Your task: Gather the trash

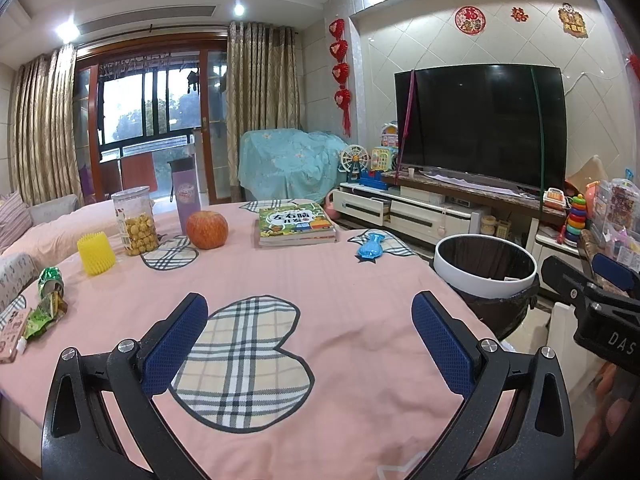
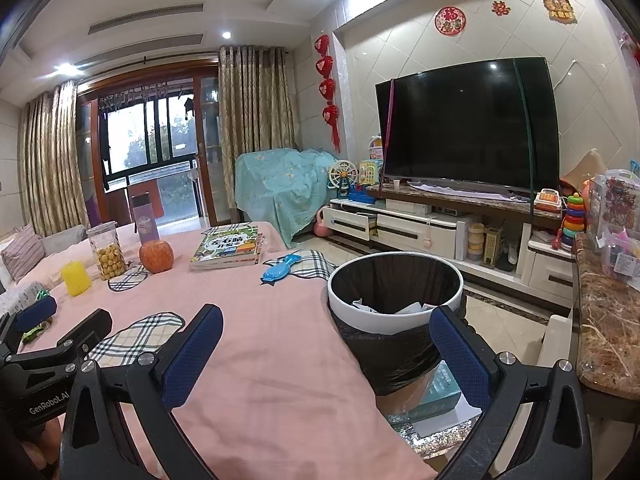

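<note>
Left hand-held gripper (image 1: 310, 344) agape, green wrappers (image 1: 46, 312) visible, paper in bin (image 2: 394, 284) right view only.

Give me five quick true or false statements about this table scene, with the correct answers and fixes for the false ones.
1. Both the left gripper and the right gripper are open and hold nothing. True.
2. The white-rimmed bin with a black liner is empty. False: pale paper scraps lie inside it.
3. The crumpled green snack wrappers lie near the left edge of the pink tablecloth. True.
4. The orange-red apple sits on top of the stack of children's books. False: it rests on the cloth, left of the books.
5. The yellow foam fruit sleeve is lying flat. False: it stands upright.
</note>
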{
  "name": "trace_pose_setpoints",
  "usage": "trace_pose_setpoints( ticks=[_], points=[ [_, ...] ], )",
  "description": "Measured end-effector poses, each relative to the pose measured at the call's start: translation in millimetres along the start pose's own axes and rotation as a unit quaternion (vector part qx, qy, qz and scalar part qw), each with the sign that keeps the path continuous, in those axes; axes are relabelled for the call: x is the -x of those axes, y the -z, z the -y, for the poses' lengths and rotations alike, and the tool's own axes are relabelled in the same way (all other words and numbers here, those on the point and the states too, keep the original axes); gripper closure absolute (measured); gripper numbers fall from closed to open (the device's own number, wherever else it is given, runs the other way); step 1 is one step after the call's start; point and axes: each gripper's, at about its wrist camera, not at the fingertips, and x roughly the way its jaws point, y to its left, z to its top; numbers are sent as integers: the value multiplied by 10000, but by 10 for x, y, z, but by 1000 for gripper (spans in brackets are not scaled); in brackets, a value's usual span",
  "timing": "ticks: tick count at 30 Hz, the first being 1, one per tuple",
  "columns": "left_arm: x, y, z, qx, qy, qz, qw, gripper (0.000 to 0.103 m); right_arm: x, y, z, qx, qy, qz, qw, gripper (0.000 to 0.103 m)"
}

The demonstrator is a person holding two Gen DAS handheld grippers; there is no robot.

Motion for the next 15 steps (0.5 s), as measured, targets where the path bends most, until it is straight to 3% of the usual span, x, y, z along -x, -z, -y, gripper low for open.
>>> trace_pose_setpoints(
  ticks=[15],
  points=[
    [-57, 22, -77, 112, 136, -104, 9998, 0, -91, 12, 54, -24, -25, -185, 9998, 0]
  ],
)
